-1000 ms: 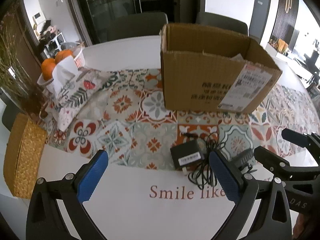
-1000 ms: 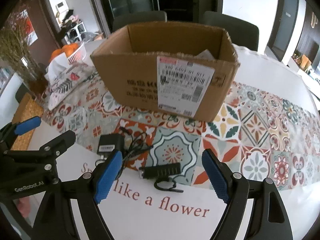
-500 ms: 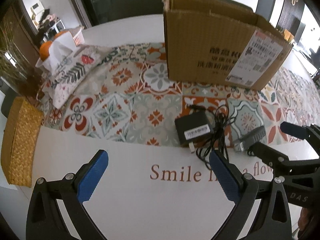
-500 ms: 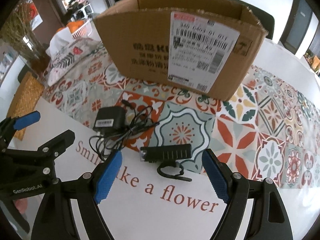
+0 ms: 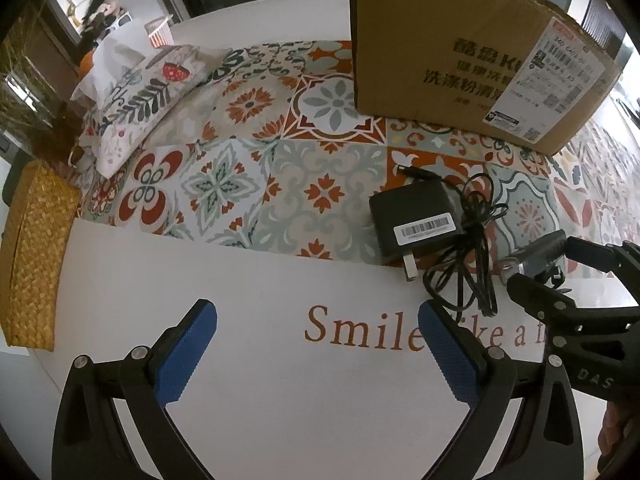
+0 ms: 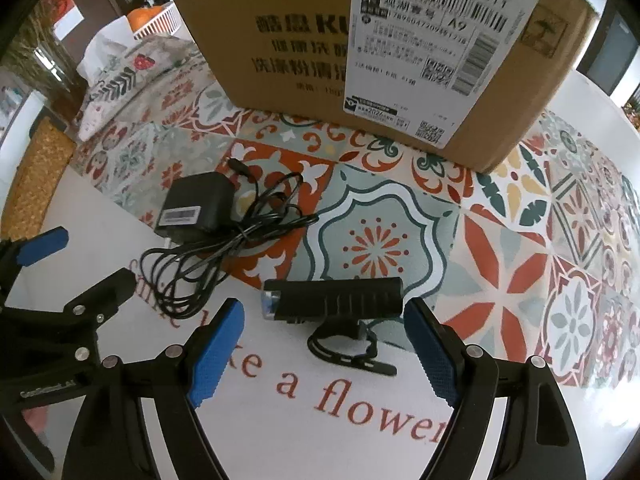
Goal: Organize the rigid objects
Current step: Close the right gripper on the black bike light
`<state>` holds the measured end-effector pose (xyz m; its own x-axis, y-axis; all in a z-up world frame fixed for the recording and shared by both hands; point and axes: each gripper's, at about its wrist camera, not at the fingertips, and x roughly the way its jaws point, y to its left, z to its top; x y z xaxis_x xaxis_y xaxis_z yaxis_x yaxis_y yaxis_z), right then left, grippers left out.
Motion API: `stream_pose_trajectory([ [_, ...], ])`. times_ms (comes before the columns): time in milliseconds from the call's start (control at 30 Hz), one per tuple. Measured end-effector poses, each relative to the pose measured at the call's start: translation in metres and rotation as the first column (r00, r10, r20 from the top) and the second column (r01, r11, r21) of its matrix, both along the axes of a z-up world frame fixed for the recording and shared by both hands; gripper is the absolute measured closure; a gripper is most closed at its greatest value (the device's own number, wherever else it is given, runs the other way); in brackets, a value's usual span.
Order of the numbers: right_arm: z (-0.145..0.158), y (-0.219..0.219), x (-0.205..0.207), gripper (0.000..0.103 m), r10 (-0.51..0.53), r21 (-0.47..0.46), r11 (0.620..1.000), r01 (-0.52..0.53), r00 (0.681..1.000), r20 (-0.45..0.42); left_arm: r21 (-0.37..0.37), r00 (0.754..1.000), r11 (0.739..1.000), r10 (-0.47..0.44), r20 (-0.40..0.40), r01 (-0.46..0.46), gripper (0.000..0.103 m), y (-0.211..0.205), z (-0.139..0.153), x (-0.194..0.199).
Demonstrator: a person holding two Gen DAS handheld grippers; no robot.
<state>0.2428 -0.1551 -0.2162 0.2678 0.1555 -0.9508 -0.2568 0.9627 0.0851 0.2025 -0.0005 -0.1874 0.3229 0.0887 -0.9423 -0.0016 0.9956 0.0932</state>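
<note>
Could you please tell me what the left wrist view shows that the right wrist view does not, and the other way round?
Only the left wrist view shows the word "Smile" whole and the length of the woven basket. Only the right wrist view shows the black bike light whole, with its strap mount and the word "flower". Both show the cardboard box, the black power adapter with its tangled cable, and both open grippers, left gripper and right gripper.

2 fisheye views are in use. Each camera sits behind its own tool, looks forward along the 2 fingers, and faces steeply down at the worktop from close range. The left view covers the left portion; the right view covers the right portion. Both views share the cardboard box, the power adapter and the bike light.
</note>
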Motion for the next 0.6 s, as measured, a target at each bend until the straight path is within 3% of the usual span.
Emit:
stream_pose_trajectory([
  [300,-0.015,0.004,0.008,0.022,0.005,-0.004,1.000,-0.005,1.000,-0.023,-0.013,1.000,1.000,0.009,-0.027,-0.009,0.001,0.002,-0.010,0.003],
  [433,-0.016,0.004,0.008,0.028,-0.003,-0.007,1.000,0.003,1.000,-0.005,-0.009,1.000,1.000,0.001,-0.031,-0.001,0.001,0.002,-0.012,0.003],
  [600,-0.015,0.005,0.008,0.029,-0.007,-0.003,1.000,0.007,1.000,0.003,-0.009,0.999,1.000,-0.014,-0.034,0.014,0.001,0.001,-0.012,0.004],
])
